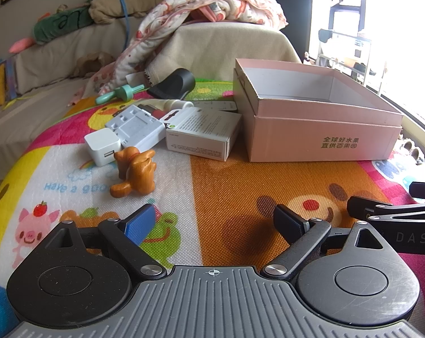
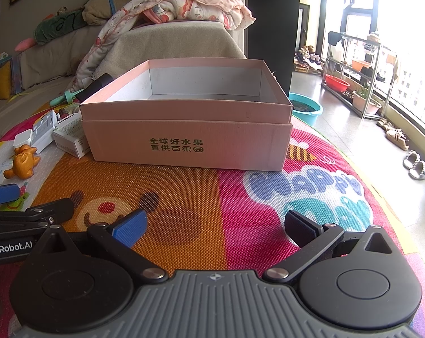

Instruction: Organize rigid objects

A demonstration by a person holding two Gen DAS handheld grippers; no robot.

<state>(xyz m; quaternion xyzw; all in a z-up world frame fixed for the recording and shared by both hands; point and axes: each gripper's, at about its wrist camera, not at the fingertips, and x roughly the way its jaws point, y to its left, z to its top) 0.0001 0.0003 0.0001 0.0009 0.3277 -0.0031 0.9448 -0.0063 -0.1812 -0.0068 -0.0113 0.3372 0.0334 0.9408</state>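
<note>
Left wrist view: left gripper [image 1: 214, 221] sits low over the play mat [image 1: 226, 197], fingers spread wide, holding nothing. Blue pad [image 1: 139, 224] on the left finger, black pad on the right. It points far, toward the gap between the clutter and the pink box [image 1: 319, 129]. Box is far right, top open, long axis running left-right, printed side facing near. Clutter is far left: orange toy dog [image 1: 135, 171] nearest, lying tipped; white USB charger [image 1: 102, 148] just behind it, port facing near; white adapter block [image 1: 136, 126] touching the charger; white carton [image 1: 202, 133] lying flat, its right end just beside the box. Further back, a teal stick [image 1: 119, 93], long axis left-right, and a black handle [image 1: 173, 84]. Part of the right gripper [image 1: 393, 214] shows at the right edge.

Right wrist view: right gripper [image 2: 215, 225] also low over the mat, fingers released and wide, nothing between them, aimed square at the box's printed long side. Box interior shows bare white walls. Toy dog, charger and carton sit at the left, beside the box's left end. Left gripper's blue pad is at the left edge.
</note>
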